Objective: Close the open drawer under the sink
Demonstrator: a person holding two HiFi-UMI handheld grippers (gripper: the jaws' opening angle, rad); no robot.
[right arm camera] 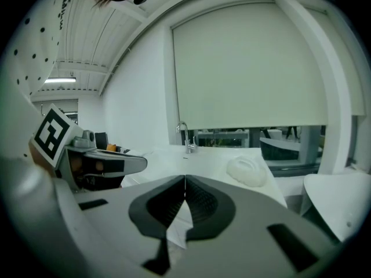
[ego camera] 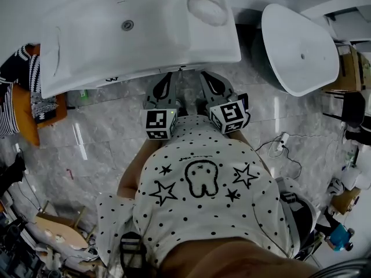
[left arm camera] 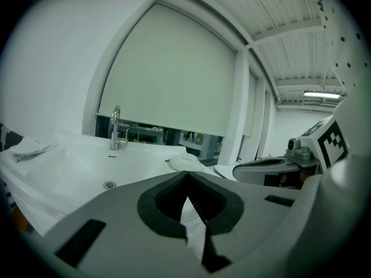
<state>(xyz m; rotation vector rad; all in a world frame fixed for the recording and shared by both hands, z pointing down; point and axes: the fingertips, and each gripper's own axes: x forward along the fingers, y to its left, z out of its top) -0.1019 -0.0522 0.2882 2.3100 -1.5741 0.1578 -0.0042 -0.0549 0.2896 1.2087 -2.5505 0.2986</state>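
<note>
No readable brand or label shows anywhere. The cube on the left claw and the cube on the right claw carry only black-and-white square patterns, not letters. The person's dotted shirt bears a tooth drawing with stars, and the small line of print above the tooth is too fine to read. A few dark marks on the front lip of the white sink are likewise too small to make out. The drawer is not visible: from the head view the sink's basin covers whatever lies beneath it, and both gripper views look over the rim at the basin, the faucet and a pale window blind, not below. Both claws sit side by side, just at the sink's front edge, above the marbled floor. Each one is clenched, its dark ribbed pads meeting at the tips with nothing between them. The faucet is cut off at the top of the head view; a drain and a white rounded lump, whose kind I cannot tell, lie on the sink. A second white basin stands to the right, partly out of frame.
</note>
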